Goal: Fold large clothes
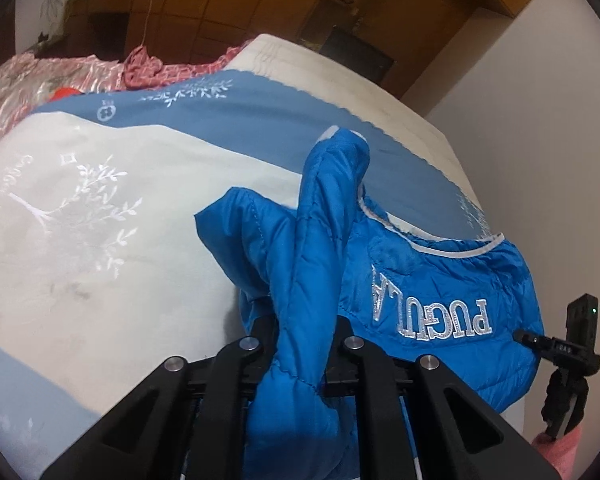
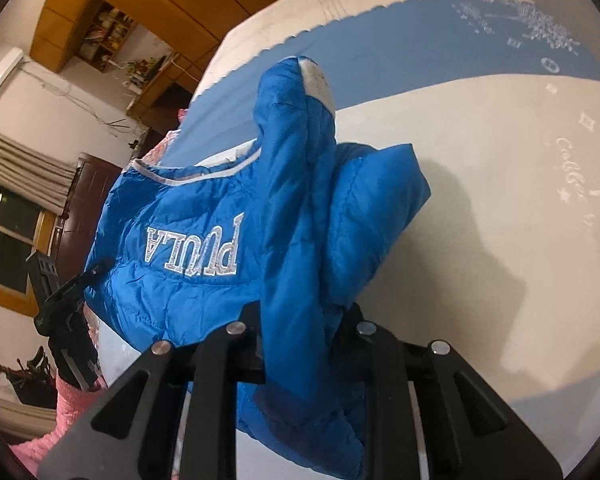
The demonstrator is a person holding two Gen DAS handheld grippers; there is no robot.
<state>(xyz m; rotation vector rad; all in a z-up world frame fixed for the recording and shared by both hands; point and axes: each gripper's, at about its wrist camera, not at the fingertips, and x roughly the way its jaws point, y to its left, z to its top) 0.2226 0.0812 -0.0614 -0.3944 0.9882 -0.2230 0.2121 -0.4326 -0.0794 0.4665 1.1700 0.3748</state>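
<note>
Above bed (image 1: pixel 100 240), both grippers' jaws clamp blue jacket (image 1: pixel 440 280), whose folds hide the fingertips.

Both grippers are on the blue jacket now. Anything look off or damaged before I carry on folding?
One thing: the pale cuff of the blue jacket looks grubby with dark specks. Otherwise both the left gripper and the right gripper hold bunched fabric; no tear shows.

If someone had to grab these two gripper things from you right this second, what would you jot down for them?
Left gripper: shut on a bunched fold of the blue padded jacket.
Right gripper: shut on another fold of the same jacket.
Jacket: hanging between both grippers over the bed cover, lettering upside down, one sleeve sticking up.
Done: picked up at both sides.
Left: lay it flat, fold sleeves and body.
</note>
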